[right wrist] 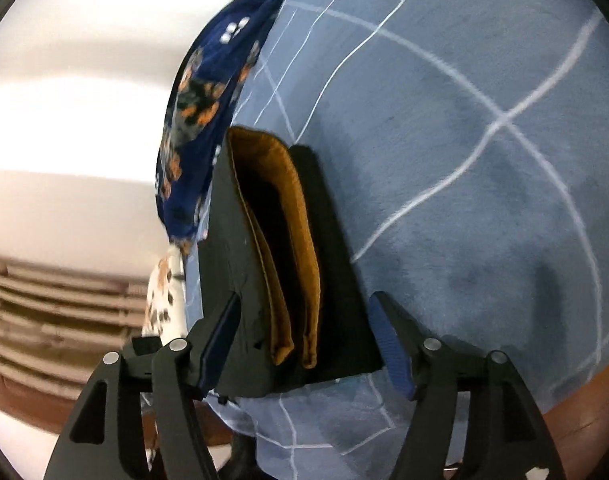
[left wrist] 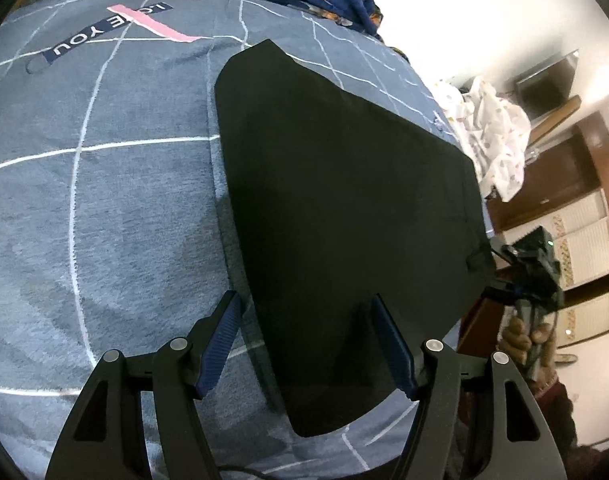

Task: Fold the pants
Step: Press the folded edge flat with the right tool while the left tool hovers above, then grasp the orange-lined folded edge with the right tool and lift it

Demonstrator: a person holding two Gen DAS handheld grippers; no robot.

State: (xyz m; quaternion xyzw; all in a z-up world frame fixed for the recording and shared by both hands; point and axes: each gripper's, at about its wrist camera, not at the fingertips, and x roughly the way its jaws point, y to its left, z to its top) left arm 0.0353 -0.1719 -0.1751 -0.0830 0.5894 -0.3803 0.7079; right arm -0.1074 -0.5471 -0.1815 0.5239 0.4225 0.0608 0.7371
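One flat black folded pants [left wrist: 344, 208]

pants [left wrist: 344, 200]: matt black cloth | bedspread [left wrist: 104, 220]: soft grey woven cloth

Strong fisheye bending at the edges; white wall [right wrist: 64, 120] glares, overexposed; right view slightly motion-blurred; black trousers [left wrist: 344, 200] lose detail.

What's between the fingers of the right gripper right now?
The waistband end of the black pants, its tan lining showing; the right gripper stands open around it, right wrist view.
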